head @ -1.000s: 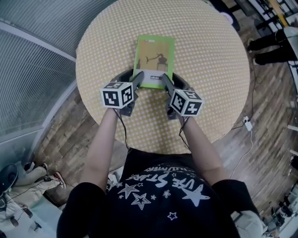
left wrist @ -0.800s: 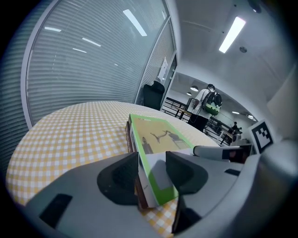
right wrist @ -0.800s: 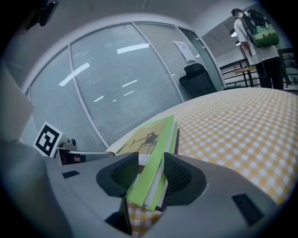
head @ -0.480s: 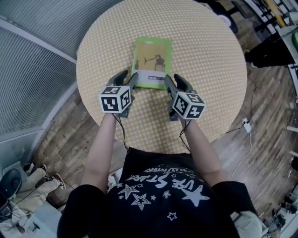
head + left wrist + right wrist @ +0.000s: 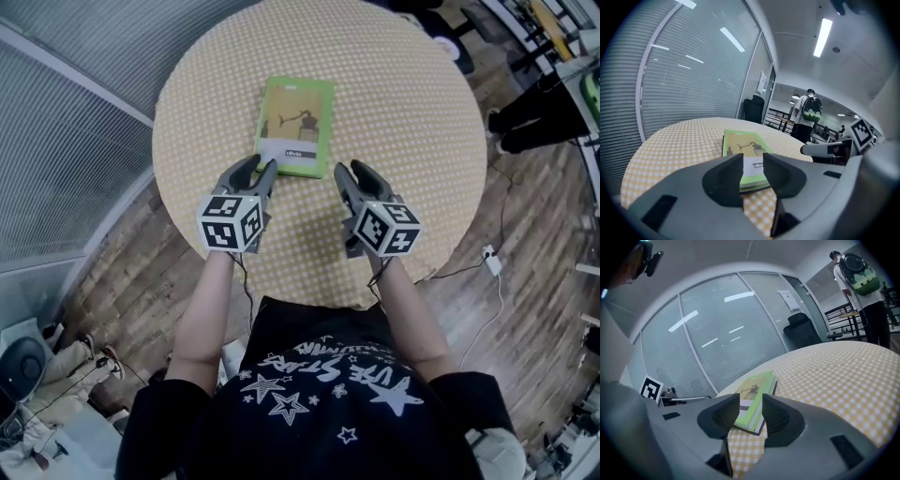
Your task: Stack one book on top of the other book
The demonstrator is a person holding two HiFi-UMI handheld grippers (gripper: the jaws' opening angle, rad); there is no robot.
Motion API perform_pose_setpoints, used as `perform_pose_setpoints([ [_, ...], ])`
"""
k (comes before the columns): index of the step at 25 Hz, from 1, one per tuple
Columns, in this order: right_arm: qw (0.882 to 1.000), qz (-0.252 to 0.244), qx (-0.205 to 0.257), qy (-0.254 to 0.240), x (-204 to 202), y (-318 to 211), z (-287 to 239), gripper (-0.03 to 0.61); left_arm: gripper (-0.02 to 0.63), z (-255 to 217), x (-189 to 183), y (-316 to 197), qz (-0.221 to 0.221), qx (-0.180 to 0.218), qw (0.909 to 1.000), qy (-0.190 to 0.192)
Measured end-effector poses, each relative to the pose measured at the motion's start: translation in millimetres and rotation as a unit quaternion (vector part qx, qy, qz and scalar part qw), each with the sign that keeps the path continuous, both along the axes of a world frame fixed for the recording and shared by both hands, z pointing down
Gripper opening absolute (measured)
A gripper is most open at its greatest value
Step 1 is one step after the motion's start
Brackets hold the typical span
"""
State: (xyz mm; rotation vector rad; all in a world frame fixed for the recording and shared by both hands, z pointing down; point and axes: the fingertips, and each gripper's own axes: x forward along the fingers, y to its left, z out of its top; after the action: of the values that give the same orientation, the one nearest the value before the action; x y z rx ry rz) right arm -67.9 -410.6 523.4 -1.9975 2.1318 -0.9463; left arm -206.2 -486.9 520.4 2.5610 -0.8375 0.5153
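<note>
The green book (image 5: 295, 127) lies flat on a second, darker book (image 5: 760, 429), in the upper middle of the round checked desk (image 5: 412, 112). My left hand-held gripper (image 5: 255, 169) is just below the stack's lower left corner. It is released, and its jaws have just been closing a little with nothing between them. My right hand-held gripper (image 5: 351, 171), at the lower right of the books, is also released and holds nothing.
</note>
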Motion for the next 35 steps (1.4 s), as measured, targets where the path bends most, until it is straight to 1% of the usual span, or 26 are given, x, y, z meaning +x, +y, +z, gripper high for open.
perform_pose_setpoints([
  [1,1.000,-0.008,0.003,-0.004,0.5,2.6,-3.5,0.156,0.132,-5.5,1.9,4.4,-0.008,0.004,0.9999,0.008],
  [3,0.999,-0.028,0.010,-0.014,0.0,8.1,-11.2,0.152,0.101,-14.8,5.5,14.6,-0.022,0.010,0.9996,0.017],
  [7,0.997,-0.068,0.022,-0.025,-0.3,22.2,-28.9,0.121,0.071,-31.8,17.0,41.5,-0.038,0.017,0.9988,0.027],
  [12,0.991,-0.123,0.040,-0.020,4.4,42.9,-48.8,0.098,0.064,-46.4,39.3,73.7,-0.046,0.029,0.9978,0.037],
  [16,0.987,-0.152,0.049,-0.019,15.6,69.7,-56.9,0.092,0.051,-55.9,53.8,102.4,-0.059,0.037,0.9968,0.038],
  [19,0.983,-0.173,0.057,-0.033,22.5,88.0,-61.0,0.086,0.034,-65.4,57.1,124.4,-0.086,0.053,0.9944,0.031],
  [23,0.977,-0.197,0.070,-0.047,32.9,114.4,-69.8,0.077,0.025,-72.2,64.8,157.5,-0.114,0.064,0.9910,0.028],
  [28,0.967,-0.236,0.083,-0.041,50.4,150.1,-80.1,0.067,0.018,-82.8,81.1,197.0,-0.152,0.077,0.9846,0.039],
  [31,0.964,-0.246,0.087,-0.044,64.3,170.2,-86.4,0.064,0.018,-81.9,94.5,223.1,-0.170,0.077,0.9816,0.040],
  [35,0.958,-0.264,0.097,-0.054,75.9,190.2,-95.0,0.064,0.018,-76.6,109.3,257.8,-0.191,0.066,0.9785,0.042],
])
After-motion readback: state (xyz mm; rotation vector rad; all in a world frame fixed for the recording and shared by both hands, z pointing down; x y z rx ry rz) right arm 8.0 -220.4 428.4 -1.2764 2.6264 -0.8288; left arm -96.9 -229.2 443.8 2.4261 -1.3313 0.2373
